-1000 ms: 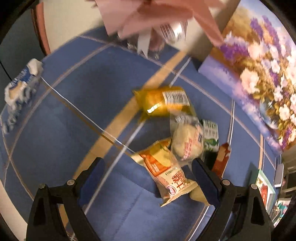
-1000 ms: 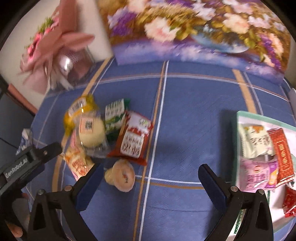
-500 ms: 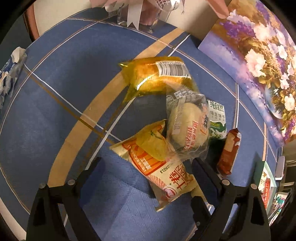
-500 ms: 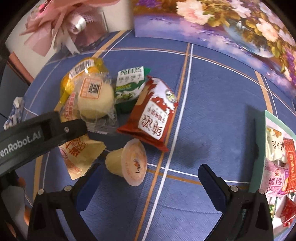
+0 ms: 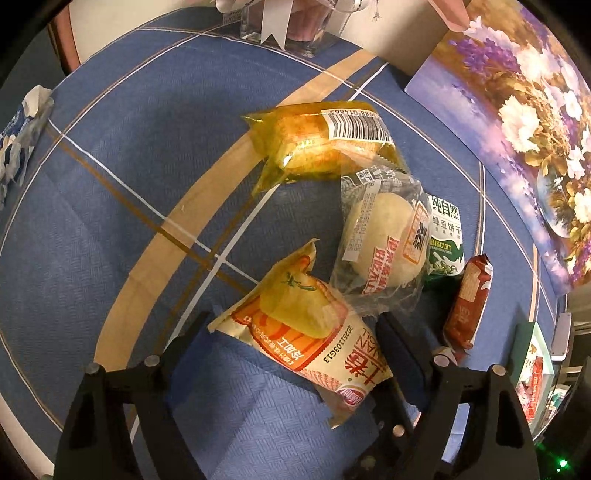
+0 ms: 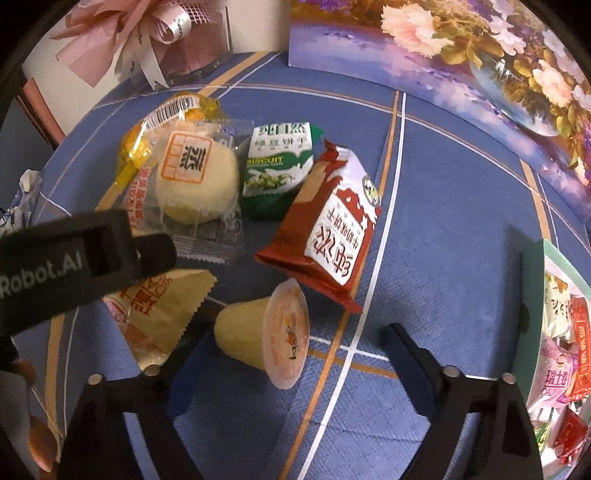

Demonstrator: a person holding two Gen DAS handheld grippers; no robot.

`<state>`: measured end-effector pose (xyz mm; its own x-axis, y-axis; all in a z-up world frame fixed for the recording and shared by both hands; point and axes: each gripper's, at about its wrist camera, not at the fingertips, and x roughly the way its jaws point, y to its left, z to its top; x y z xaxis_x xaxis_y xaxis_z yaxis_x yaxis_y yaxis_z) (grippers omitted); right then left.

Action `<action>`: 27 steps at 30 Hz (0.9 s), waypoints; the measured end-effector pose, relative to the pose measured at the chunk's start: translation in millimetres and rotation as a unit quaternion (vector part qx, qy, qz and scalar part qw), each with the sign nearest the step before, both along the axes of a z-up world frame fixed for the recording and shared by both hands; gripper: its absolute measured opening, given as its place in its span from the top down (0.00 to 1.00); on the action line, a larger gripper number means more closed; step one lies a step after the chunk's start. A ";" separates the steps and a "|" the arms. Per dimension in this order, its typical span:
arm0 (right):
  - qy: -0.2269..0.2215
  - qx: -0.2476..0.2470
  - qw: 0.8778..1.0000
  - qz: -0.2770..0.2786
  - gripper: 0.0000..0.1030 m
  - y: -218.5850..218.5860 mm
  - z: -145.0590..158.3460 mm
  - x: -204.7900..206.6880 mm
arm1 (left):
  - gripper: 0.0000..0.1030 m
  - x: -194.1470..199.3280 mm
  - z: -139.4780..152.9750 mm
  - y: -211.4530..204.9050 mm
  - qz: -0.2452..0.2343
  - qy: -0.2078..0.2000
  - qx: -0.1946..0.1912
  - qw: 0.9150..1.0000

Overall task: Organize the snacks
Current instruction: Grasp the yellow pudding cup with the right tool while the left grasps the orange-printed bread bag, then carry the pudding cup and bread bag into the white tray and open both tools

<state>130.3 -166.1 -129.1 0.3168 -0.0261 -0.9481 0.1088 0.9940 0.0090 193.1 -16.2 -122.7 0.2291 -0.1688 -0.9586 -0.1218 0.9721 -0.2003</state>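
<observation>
Both grippers closing, nothing gripped yet: left gripper [image 5: 295,354] straddles the orange wafer packet [image 5: 310,336], right gripper [image 6: 295,354] straddles the jelly cup [image 6: 266,332] lying sideways just beside that packet.

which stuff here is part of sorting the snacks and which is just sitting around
Job:
orange-and-cream chip packet
clear-wrapped round pastry
yellow cellophane cake pack
green-and-white biscuit pack
red biscuit packet
yellow jelly cup
green-rimmed snack tray

Lying about:
flower painting
pink ribbon bouquet

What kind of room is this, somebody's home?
Probably a home, at a table. A blue checked tablecloth covers it, a flower painting leans at the back beside a pink ribboned bouquet, and wrapped snacks lie loose on the cloth.
</observation>
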 end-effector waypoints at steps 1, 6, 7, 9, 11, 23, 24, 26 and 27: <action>-0.001 0.000 1.000 0.001 0.19 -0.2 0.7 0.1 | 0.18 -0.4 -0.3 0.2 0.000 0.001 0.000 1.000; -0.010 0.003 1.000 0.016 0.43 7.3 6.2 12.3 | 0.22 -3.5 -0.4 -0.2 0.001 0.002 -0.003 1.000; -0.012 0.004 1.000 0.018 0.47 7.4 6.9 12.3 | 0.24 -7.2 -1.2 -1.0 0.000 0.002 -0.003 1.000; -0.013 0.004 1.000 0.020 0.53 9.3 9.3 12.0 | 0.32 -8.9 -0.5 -1.8 -0.003 0.001 -0.010 1.000; -0.014 0.008 1.000 0.022 0.53 9.6 10.5 12.4 | 0.47 -9.5 -1.5 -4.3 -0.007 0.003 -0.020 1.000; -0.007 0.027 1.000 0.006 0.53 -7.5 12.7 5.5 | 0.63 -17.0 4.2 -19.8 -0.014 -0.002 -0.019 1.000; -0.007 0.031 1.000 0.002 0.53 -9.8 13.0 4.0 | 0.63 -19.1 5.1 -19.8 -0.014 -0.002 -0.020 1.000; -0.006 0.041 0.999 -0.007 0.53 -15.6 14.1 0.7 | 0.64 -22.1 8.7 -17.9 -0.013 -0.003 -0.023 1.000; -0.006 0.045 0.999 -0.011 0.53 -18.1 15.1 -0.5 | 0.64 -24.2 11.6 -18.3 -0.012 -0.005 -0.026 1.000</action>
